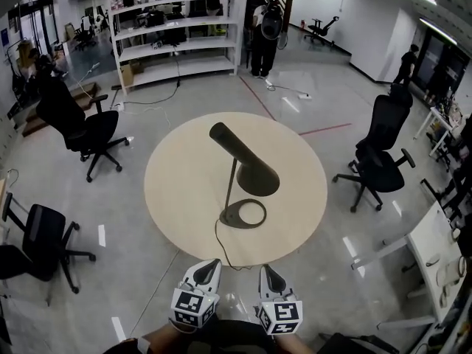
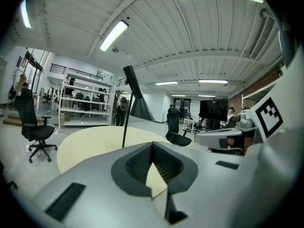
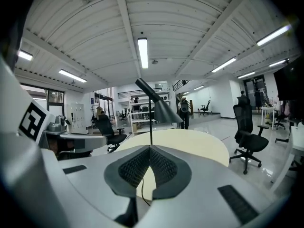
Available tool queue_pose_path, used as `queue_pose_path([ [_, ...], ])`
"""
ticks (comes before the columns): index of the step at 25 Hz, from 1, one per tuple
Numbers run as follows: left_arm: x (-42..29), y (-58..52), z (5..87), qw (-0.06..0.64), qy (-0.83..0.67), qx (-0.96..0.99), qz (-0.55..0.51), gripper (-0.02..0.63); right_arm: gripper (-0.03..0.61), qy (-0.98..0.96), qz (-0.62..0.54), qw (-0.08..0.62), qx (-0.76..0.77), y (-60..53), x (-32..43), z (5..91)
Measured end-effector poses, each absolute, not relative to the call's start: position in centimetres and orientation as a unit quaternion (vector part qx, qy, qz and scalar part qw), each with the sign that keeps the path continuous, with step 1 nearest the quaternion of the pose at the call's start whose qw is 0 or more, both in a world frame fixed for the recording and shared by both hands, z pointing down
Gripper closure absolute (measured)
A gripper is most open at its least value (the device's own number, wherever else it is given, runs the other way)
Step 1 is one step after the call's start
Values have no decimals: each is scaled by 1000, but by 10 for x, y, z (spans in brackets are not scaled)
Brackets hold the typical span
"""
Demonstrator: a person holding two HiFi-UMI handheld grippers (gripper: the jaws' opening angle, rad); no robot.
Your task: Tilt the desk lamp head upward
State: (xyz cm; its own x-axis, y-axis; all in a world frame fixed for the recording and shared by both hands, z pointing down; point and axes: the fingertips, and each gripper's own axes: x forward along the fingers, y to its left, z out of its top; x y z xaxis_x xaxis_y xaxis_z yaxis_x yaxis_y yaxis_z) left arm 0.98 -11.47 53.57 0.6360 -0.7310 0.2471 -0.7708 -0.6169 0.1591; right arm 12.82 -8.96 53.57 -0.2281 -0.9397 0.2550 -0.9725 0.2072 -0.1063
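Observation:
A dark grey desk lamp (image 1: 240,169) stands on the round beige table (image 1: 184,190); its cone head (image 1: 254,174) points down to the right, and the ring base (image 1: 244,213) sits near the front. The lamp also shows ahead in the left gripper view (image 2: 130,91) and in the right gripper view (image 3: 159,106). My left gripper (image 1: 208,265) and right gripper (image 1: 267,271) hover side by side below the table's near edge, short of the lamp. Both are shut, tips touching, holding nothing.
The lamp's black cord (image 1: 220,251) trails off the table's front edge toward me. Black office chairs (image 1: 380,153) stand right, others (image 1: 85,127) left. White shelving (image 1: 177,28) and people stand at the back. A white desk (image 1: 435,249) is at right.

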Motion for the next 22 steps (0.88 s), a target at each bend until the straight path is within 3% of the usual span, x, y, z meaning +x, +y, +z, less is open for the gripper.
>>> queue_pose_path([
  [22, -69, -304, 473, 113, -383, 917, 7, 566, 563, -713, 126, 59, 687, -244, 113, 507],
])
